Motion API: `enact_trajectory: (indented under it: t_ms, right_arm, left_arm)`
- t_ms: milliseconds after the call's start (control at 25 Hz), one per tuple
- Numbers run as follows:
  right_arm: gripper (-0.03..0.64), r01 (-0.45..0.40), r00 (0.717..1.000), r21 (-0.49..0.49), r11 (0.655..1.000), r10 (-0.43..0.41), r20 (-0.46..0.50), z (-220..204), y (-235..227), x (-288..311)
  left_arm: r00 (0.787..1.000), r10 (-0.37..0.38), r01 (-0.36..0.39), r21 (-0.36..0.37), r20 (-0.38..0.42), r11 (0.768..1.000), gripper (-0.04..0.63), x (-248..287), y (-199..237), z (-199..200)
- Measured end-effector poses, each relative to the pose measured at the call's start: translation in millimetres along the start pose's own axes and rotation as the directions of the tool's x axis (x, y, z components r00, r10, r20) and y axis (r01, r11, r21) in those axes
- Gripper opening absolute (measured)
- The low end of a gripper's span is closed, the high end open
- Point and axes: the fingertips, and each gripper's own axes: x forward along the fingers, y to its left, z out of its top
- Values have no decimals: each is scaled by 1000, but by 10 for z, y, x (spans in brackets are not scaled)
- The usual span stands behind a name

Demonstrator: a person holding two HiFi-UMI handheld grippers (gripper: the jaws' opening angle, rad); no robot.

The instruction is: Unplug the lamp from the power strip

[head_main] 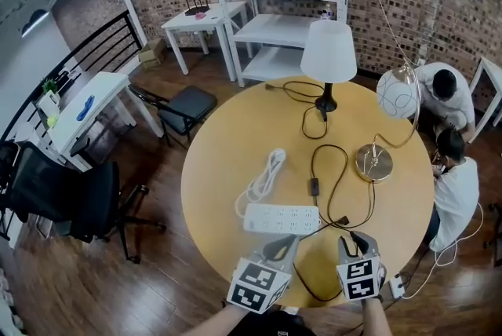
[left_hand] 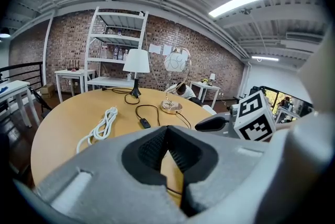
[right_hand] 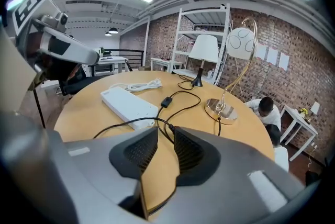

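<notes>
A round, yellow wooden table (head_main: 227, 169) fills the middle of the head view, and on it everything else is laid out. At the upper centre a table lamp with a white fabric shade and black base (head_main: 329, 52) is seen, and to its right a brass-coloured arc lamp with a white globe (head_main: 375, 162). In the lower centre lies the long white plastic power strip (head_main: 281, 219), its coiled white cord (head_main: 265, 176) just above and to the left. A thin black cable (head_main: 343, 169) with an inline switch (head_main: 314, 187) is looped between the lamps and the strip. A small black plug (head_main: 343, 221) appears to lie on the wood just beside the strip's right end, apparently out of any socket, so the unplugging is judged done, with only withdrawal left. Which lamp the plug serves cannot be traced. At the bottom edge, the left gripper (left_hand: 167, 129) is seen with its jaws closed on nothing. The right gripper (right_hand: 160, 133) is held with its jaws apart and empty, the plug just beyond them.
</notes>
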Motion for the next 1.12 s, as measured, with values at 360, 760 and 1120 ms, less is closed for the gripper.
enact_trajectory:
  t_ms: [360,760,1120]
  right_arm:
    - [61,-13,991,86,996,1,132,380,439,-435]
    - [2,-52,969,198,979,2,246,758,1136,-845]
    - [2,-68,958,251,966,-7,286,882,1683,-1050]
  left_arm:
    - [999,24,-25,18,33,1000,3,-370,-23,-93]
    - [995,-16,13,34,95,999,3,-774,0,-171]
    - [990,-70,65,40,126,997,3,-1118,44,-291]
